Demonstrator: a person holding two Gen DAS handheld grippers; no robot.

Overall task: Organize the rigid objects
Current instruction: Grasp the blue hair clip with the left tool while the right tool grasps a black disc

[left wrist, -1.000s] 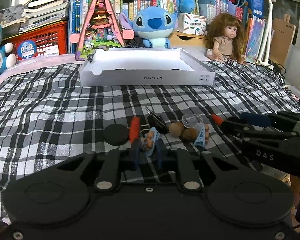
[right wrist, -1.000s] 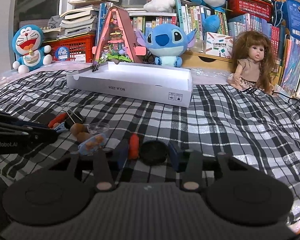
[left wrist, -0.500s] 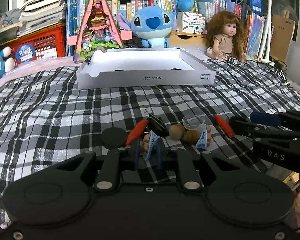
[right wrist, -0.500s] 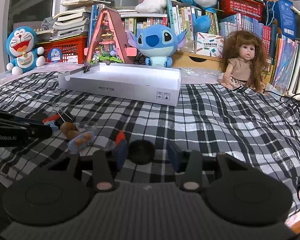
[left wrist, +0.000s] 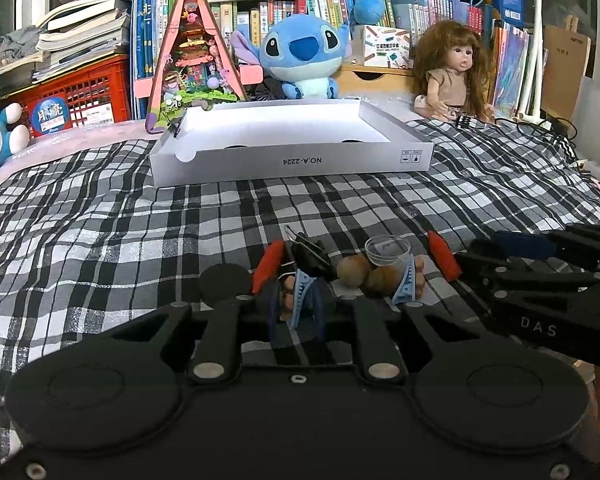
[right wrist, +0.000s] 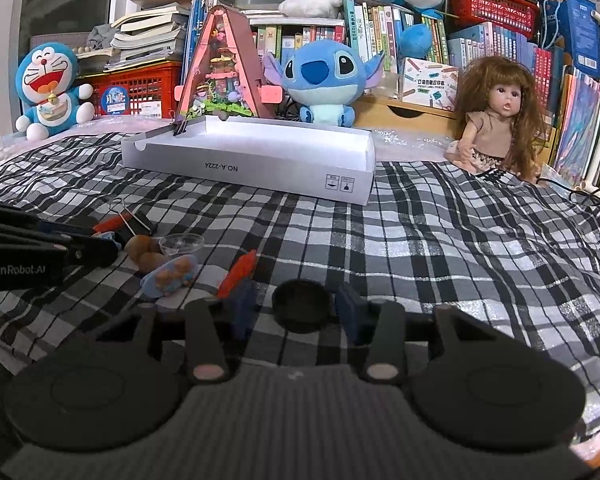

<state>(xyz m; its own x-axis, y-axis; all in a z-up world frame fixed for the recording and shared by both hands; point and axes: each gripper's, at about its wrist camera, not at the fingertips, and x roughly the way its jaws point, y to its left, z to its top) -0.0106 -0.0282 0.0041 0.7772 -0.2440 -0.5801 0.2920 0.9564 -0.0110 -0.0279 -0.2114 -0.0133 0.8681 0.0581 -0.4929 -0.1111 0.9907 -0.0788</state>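
— where was the stuff?

— all on the plaid cloth [left wrist: 100, 240], well in front of the white box [left wrist: 292, 160]. the left gripper [left wrist: 296, 312] was clamped on a blue clip [left wrist: 302, 296], just beside two nuts [left wrist: 364, 274] and a clear cup [left wrist: 387, 249].

— and the right?

— the right gripper [right wrist: 300, 310] stood apart, jaws just widening, a black disc [right wrist: 302, 304] between them, a red piece [right wrist: 238, 272] beside.
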